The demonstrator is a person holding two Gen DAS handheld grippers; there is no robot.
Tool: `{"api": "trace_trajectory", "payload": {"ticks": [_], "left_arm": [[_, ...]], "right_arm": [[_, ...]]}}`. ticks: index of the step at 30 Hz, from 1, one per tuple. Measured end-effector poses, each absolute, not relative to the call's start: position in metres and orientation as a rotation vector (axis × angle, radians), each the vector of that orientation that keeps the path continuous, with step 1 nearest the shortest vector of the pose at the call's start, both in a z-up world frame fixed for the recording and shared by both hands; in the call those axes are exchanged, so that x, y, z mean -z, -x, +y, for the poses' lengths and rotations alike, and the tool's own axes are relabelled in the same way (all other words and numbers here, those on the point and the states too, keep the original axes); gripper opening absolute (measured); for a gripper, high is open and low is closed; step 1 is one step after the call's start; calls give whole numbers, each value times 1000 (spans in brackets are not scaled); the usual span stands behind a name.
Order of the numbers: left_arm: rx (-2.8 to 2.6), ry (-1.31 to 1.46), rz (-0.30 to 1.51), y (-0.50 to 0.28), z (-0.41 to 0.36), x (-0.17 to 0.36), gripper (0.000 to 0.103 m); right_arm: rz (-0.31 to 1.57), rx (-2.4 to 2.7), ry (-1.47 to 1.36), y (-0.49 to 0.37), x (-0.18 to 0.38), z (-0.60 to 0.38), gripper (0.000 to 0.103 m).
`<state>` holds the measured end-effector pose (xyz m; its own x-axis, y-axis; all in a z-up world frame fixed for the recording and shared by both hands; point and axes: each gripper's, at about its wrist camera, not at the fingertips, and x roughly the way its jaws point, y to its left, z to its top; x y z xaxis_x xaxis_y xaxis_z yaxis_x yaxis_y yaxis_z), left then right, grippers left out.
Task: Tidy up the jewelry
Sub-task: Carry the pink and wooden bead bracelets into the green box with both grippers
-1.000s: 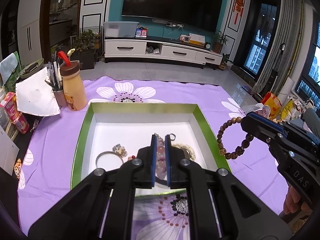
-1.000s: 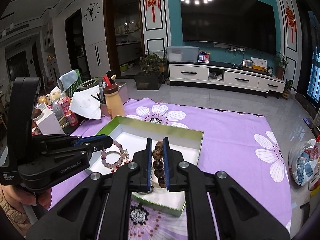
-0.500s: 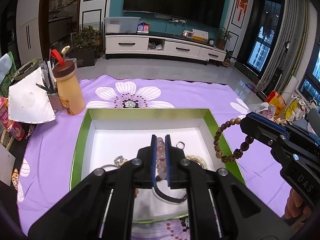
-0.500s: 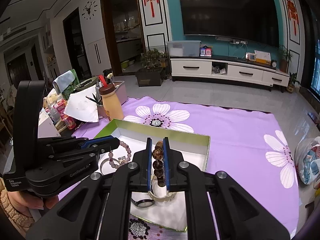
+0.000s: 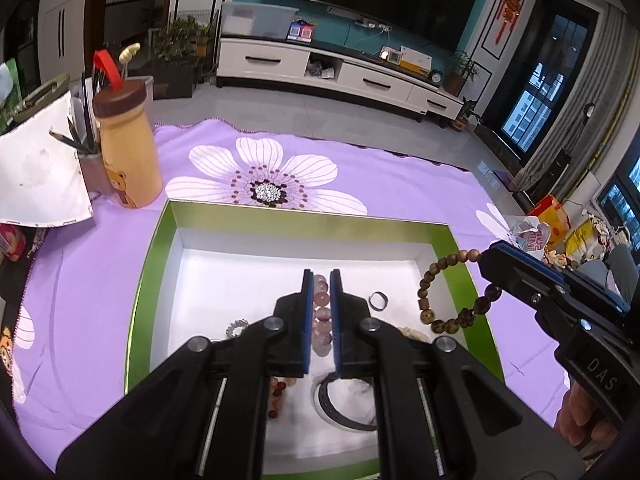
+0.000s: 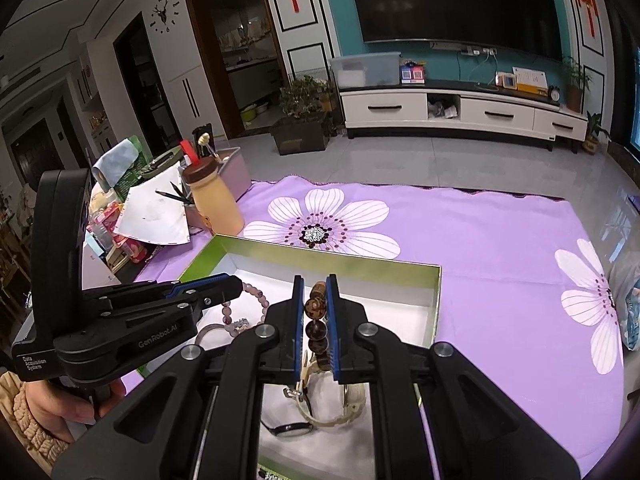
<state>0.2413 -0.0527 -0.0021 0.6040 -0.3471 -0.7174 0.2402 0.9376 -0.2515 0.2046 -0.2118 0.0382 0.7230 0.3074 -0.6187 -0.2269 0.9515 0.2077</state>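
A green-rimmed box (image 5: 308, 216) with a white inside lies on the purple flower cloth. My left gripper (image 5: 321, 280) is shut on a pink bead bracelet (image 5: 322, 316) and holds it over the box; it also shows in the right wrist view (image 6: 256, 300). My right gripper (image 6: 315, 284) is shut on a brown wooden bead bracelet (image 6: 316, 320), which hangs over the box's right rim in the left wrist view (image 5: 444, 292). Inside the box lie a ring (image 5: 378, 301), a dark band (image 5: 340, 404), a watch (image 6: 292, 428) and a pale bangle (image 6: 340, 408).
A tan bottle with a brown lid (image 5: 128, 148) and a pencil cup (image 5: 86, 160) stand left of the box beside white paper (image 5: 36, 176). Bags (image 5: 560, 228) lie off the cloth's right edge. The purple cloth (image 6: 500, 248) extends to the right of the box.
Both grippers have moved forward over the box with their bracelets still held. The box's far wall looks closer and more of its contents lie under the grippers.
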Motion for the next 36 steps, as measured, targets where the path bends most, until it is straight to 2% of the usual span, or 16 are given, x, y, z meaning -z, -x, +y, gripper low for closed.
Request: {"api": "trace_trajectory", "payload": {"ticks": [23, 36], "left_arm": [[302, 102, 949, -272, -61, 38, 8], [286, 69, 965, -272, -63, 45, 7]], "right_arm": [[894, -297, -193, -270, 9, -194, 10], [959, -228, -184, -274, 29, -203, 10]]}}
